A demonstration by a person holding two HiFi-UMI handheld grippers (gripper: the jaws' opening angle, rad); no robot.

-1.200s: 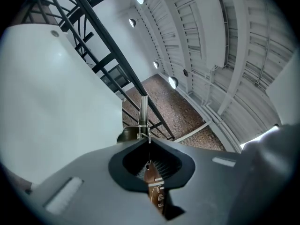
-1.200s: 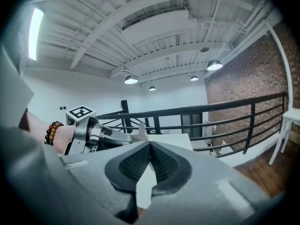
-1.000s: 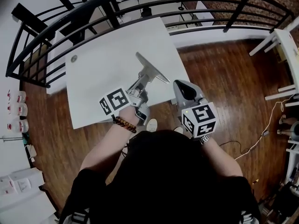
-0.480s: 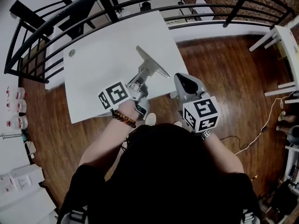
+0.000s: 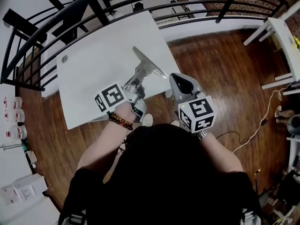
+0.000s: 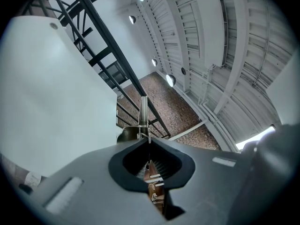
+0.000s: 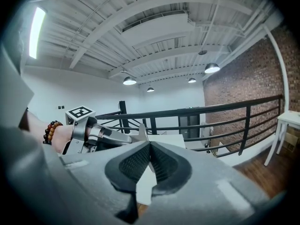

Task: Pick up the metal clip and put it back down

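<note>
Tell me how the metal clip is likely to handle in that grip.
Probably stiff: the metal clip shows a straight edge while the left tool pinches only its handle end. Likely slippery, being bare shiny metal. Its wide bar sits far beyond the grip, so it may pivot or droop.

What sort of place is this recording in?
Probably a mezzanine or loft in an industrial-style building. A black metal railing borders the wooden floor, with a brick wall beyond it. Exposed white ceiling beams and pendant lamps are overhead.
</note>
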